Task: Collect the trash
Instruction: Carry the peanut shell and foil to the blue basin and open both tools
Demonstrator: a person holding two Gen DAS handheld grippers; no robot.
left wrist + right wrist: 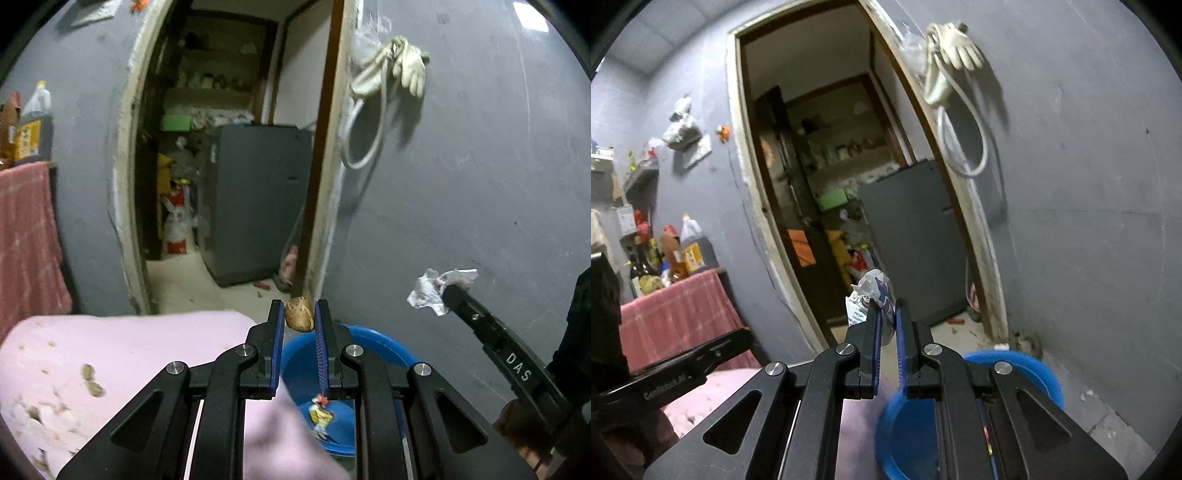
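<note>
My left gripper (299, 314) is shut on a small brown peanut shell (299, 314), held in the air above a blue plastic basin (373, 341). A colourful wrapper (320, 416) lies inside that basin. My right gripper (887, 308) is shut on a crumpled white wrapper (866, 295); it also shows at the right in the left wrist view as a black arm with the crumpled white wrapper (432, 290) at its tip. In the right wrist view the blue plastic basin (1027, 363) sits on the floor below the fingers.
A pink cloth surface (122, 350) strewn with shell bits lies at lower left. Beyond stands an open doorway with a grey fridge (255, 199) and a fire extinguisher (177, 225). White gloves and a hose (391, 70) hang on the grey wall. Bottles (683, 251) stand on a red-covered table.
</note>
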